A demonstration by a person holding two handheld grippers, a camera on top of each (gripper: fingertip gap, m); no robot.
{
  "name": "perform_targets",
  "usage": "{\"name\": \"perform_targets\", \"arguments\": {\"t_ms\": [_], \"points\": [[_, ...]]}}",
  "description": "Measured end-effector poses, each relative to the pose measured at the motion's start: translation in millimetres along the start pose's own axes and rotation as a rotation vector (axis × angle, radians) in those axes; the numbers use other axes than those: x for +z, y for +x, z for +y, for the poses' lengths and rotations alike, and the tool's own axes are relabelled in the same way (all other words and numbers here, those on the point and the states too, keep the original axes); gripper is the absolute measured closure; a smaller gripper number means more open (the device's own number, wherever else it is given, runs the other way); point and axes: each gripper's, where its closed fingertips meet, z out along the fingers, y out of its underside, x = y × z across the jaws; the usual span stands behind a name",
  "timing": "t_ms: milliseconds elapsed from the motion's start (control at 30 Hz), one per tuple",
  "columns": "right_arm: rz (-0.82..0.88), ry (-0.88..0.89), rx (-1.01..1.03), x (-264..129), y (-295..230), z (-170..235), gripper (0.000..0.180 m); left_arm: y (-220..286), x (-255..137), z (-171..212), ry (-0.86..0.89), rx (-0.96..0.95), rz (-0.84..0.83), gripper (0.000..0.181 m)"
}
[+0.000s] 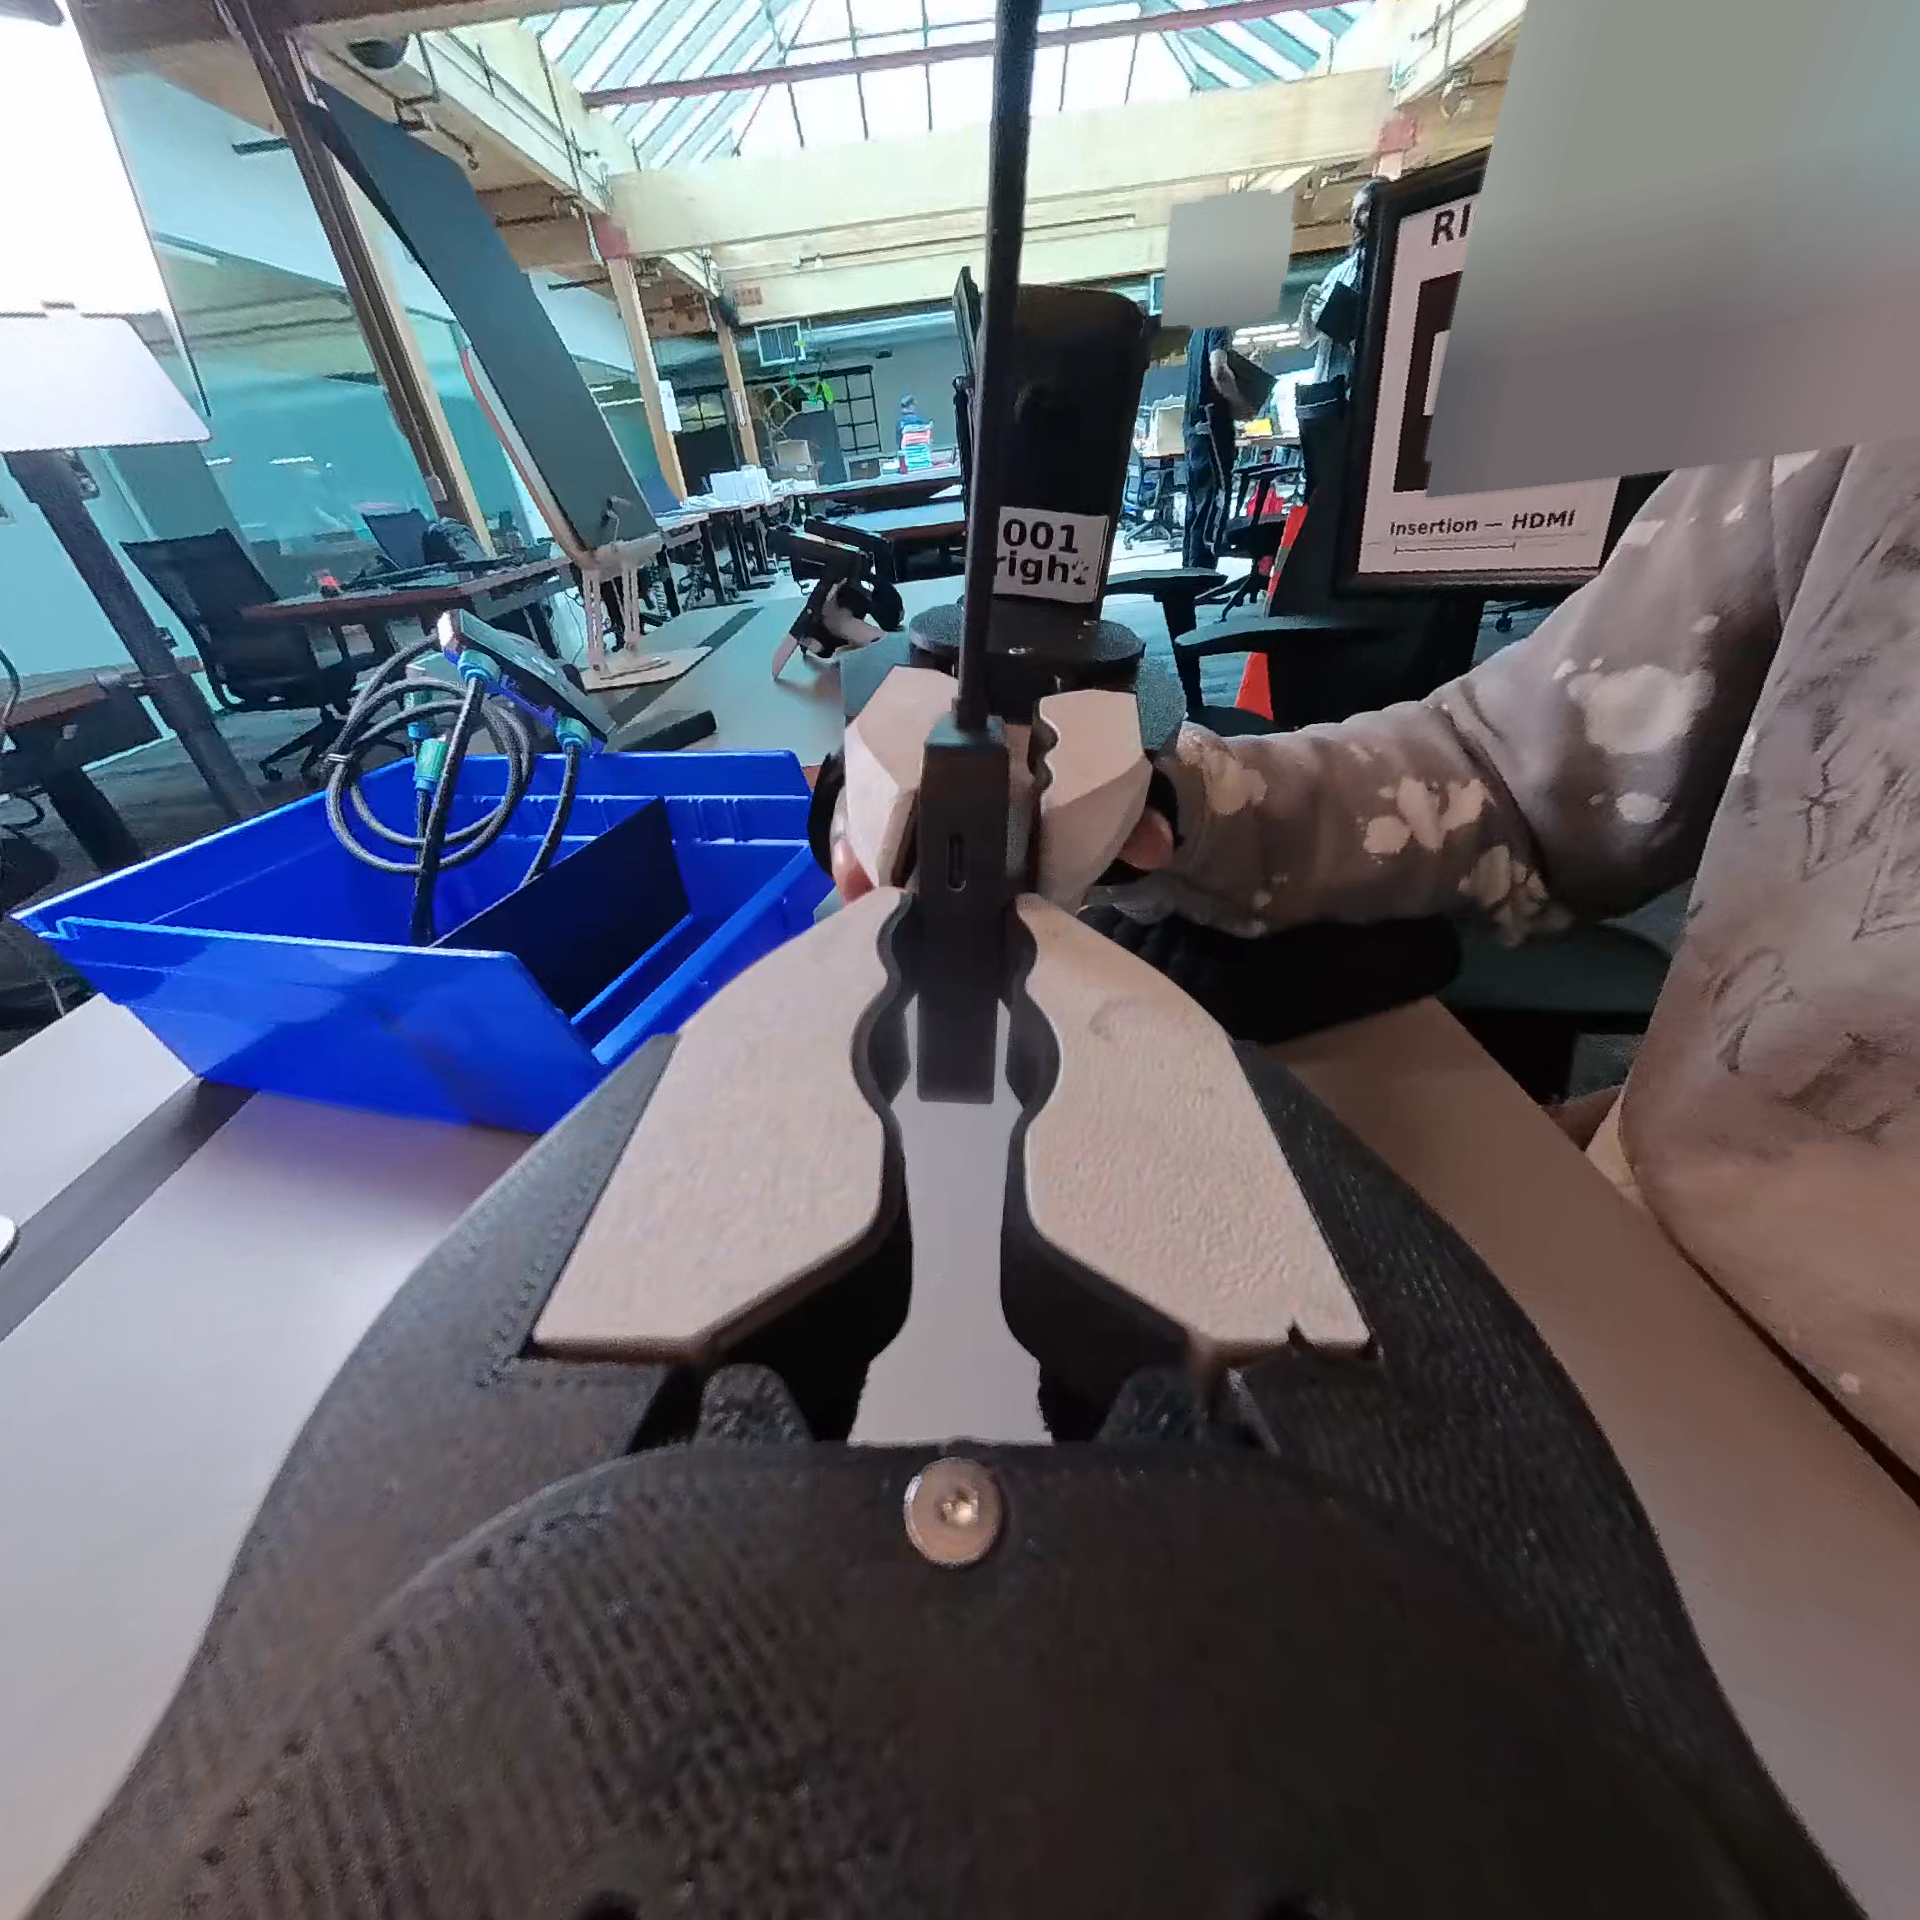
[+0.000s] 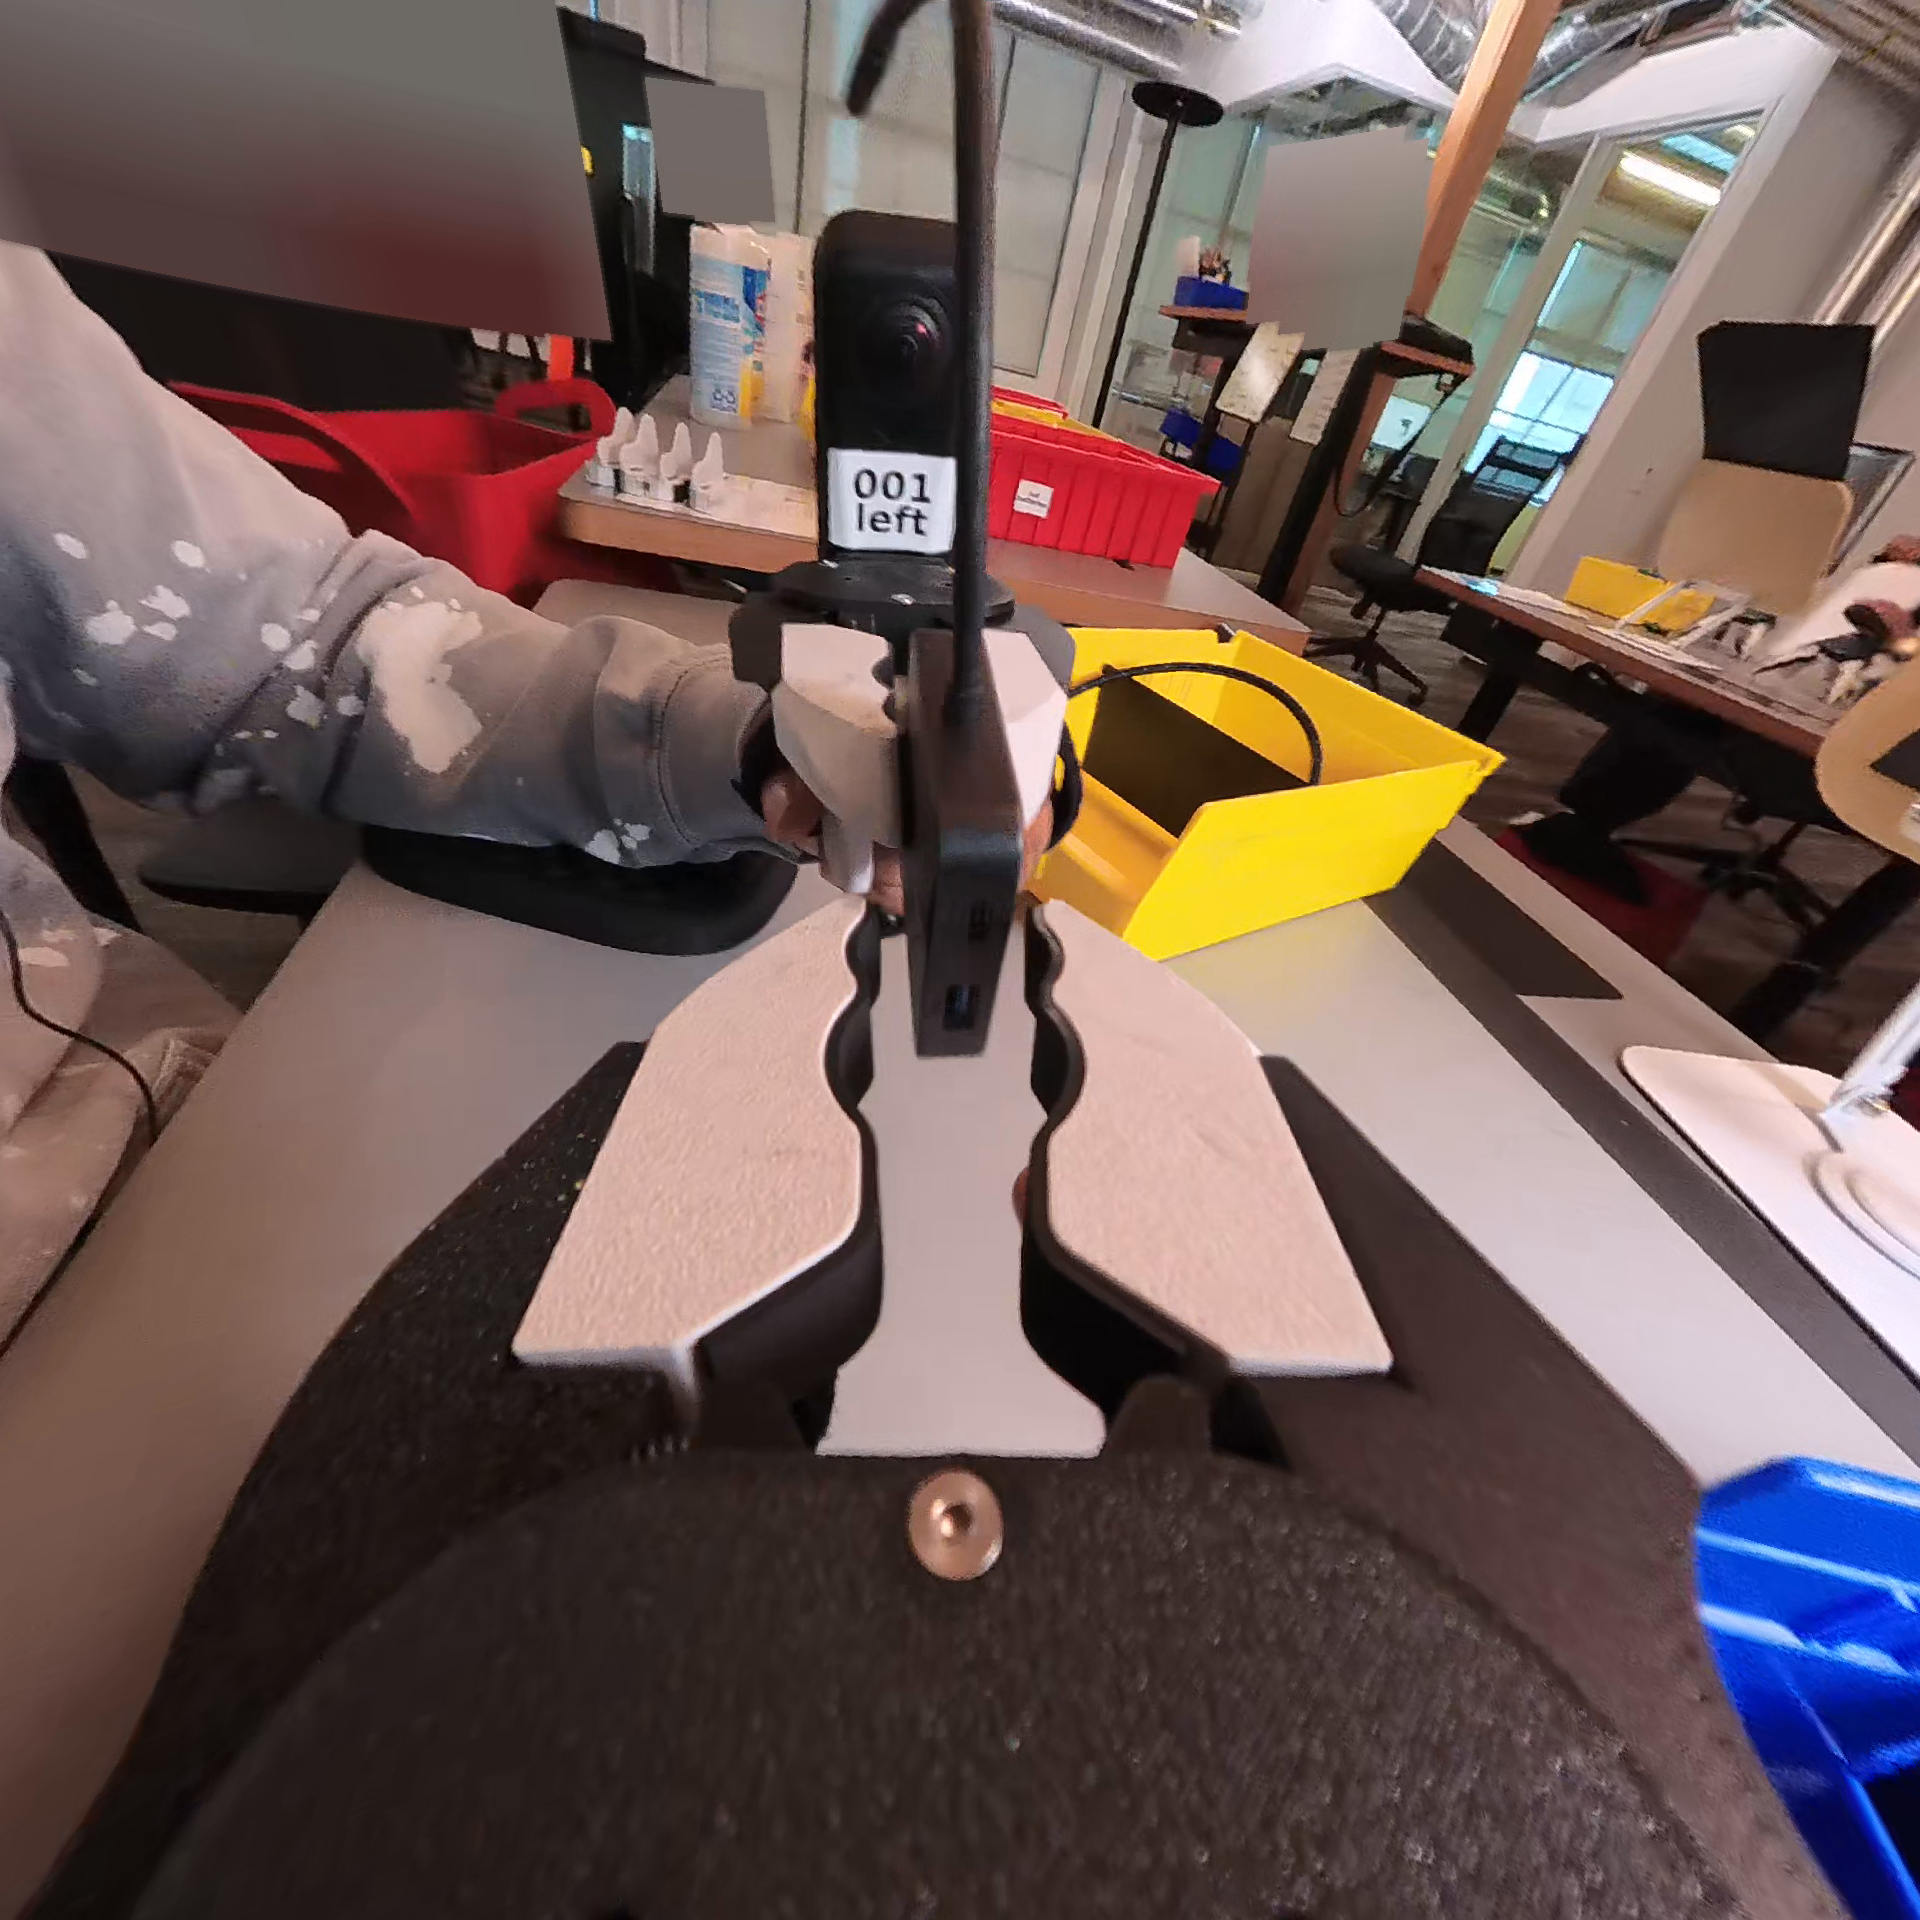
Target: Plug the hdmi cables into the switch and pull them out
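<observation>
Black and slim, the switch [image 1: 961, 914] stands upright, clamped between the left hand-held gripper [image 1: 958, 935] and, farther off, the right one, above the bench [image 1: 208, 1299]; cables [image 1: 436, 769] coil in a blue bin [image 1: 312, 997].

The right wrist view shows the right hand-held gripper [image 2: 951, 935] with jaws slightly apart around the switch [image 2: 956, 883]; whether they clamp it I cannot tell. A yellow bin [image 2: 1268, 842] sits beyond.

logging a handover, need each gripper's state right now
left gripper: closed on the black switch.
right gripper: around the same switch's other end; whether it is clamped cannot be told.
</observation>
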Motion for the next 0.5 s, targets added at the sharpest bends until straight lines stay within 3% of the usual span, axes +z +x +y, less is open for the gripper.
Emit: {"name": "perform_targets", "arguments": {"t_ms": [233, 333, 500], "points": [[-0.026, 0.036, 0.044, 4, -6, -3, 0.166, 7, 7, 4, -0.012, -0.046, 0.026, 0.165], [-0.030, 0.126, 0.104, -8, 1, -20, 0.166, -4, -2, -5, -0.033, -0.062, -0.025, 0.150], [0.035, 0.324, 0.198, -46, 29, -49, 0.166, -71, -81, -40, -0.126, -0.013, -0.367, 0.145]]}}
